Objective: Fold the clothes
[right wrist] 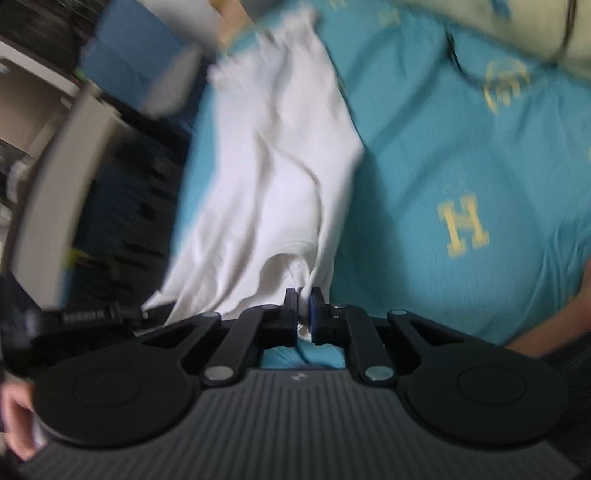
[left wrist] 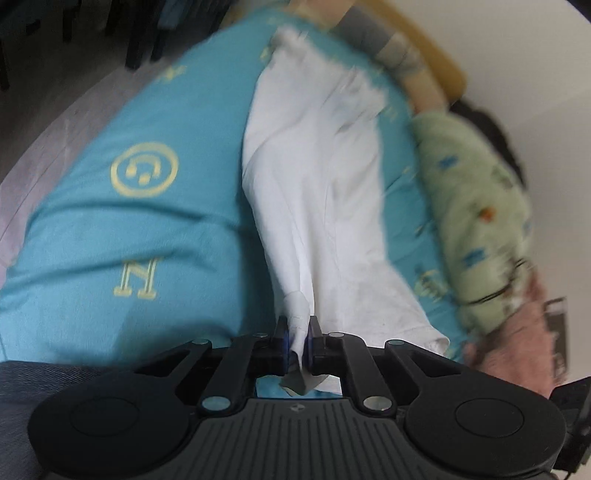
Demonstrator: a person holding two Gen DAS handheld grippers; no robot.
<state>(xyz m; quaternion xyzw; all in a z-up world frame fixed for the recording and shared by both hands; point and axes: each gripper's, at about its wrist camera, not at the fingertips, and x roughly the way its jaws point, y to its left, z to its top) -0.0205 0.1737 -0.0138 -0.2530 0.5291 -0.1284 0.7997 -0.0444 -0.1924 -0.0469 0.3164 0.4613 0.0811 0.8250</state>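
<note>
Across both wrist views spreads a teal sheet (left wrist: 129,229) printed with yellow letters and round emblems, covering a soft bed-like surface. Both pictures are blurred. Beyond the sheet's far left edge in the left view lies a grey-brown floor (left wrist: 48,129) with dark furniture legs (left wrist: 133,33) standing on it, and a pale wall (left wrist: 517,55) fills the upper right. Along the sheet's right edge sits a light green quilt (left wrist: 476,206) with small blue and orange marks, a pink cloth (left wrist: 517,339) just beside it, and a yellow-brown board (left wrist: 439,55) at the far end. In the right view, a pale curved frame (right wrist: 55,184) and dark clutter stand past the sheet's left edge.

A white shirt (left wrist: 317,177) lies lengthwise on the sheet, running away from both tools toward the far edge, creased and partly lifted at its near end. The left gripper (left wrist: 297,332) has its jaws pressed together on a bunched near corner of the shirt. The right gripper (right wrist: 304,306) likewise pinches a gathered bit of the shirt near the collar, fabric squeezed between its blue pads (right wrist: 316,308).
</note>
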